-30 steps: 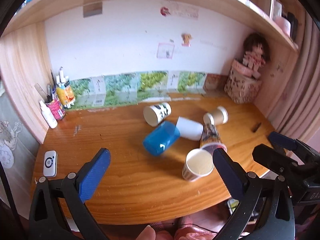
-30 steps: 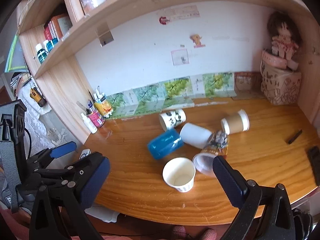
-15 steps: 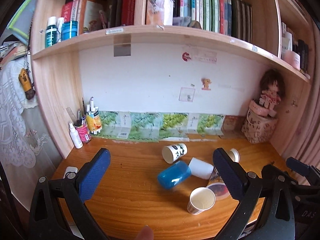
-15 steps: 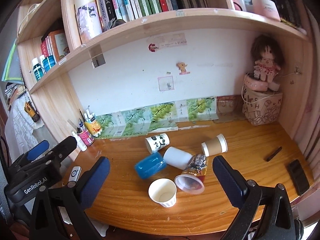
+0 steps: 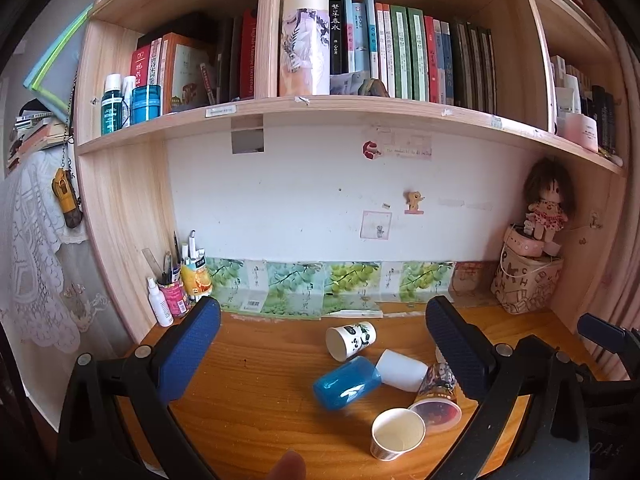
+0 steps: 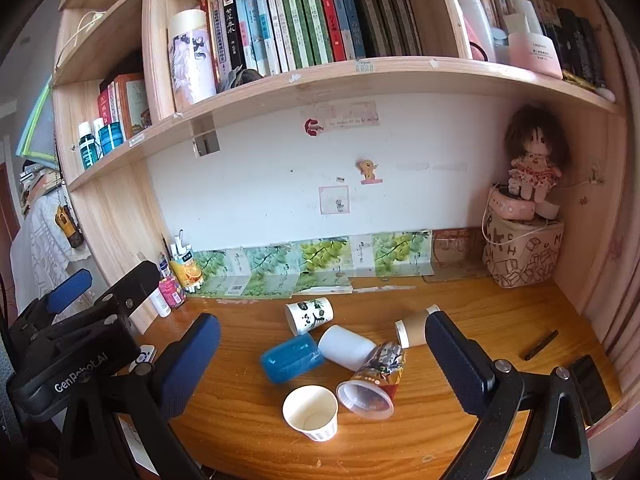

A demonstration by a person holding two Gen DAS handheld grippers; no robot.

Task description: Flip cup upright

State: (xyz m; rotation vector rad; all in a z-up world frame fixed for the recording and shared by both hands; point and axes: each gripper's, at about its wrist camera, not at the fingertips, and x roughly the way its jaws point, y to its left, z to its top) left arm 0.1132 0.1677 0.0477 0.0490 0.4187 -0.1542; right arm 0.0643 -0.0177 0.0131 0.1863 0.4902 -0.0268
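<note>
Both grippers, left (image 5: 320, 344) and right (image 6: 322, 354), hang spread wide, holding nothing, above the desk (image 6: 248, 412); 1 white cup (image 6: 311, 412) stands upright beside 5 tipped cups.

Wood desk (image 5: 256, 380), bookshelf (image 5: 360, 110), white wall (image 5: 300, 196)

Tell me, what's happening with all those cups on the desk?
A person holds a grabbing tool in each hand, the left tool and the right tool, both open and holding nothing. They hang above the desk, touching no cup. One white paper cup stands upright. The blue cup, the panda cup and the others lie on their sides, waiting to be flipped up.
</note>
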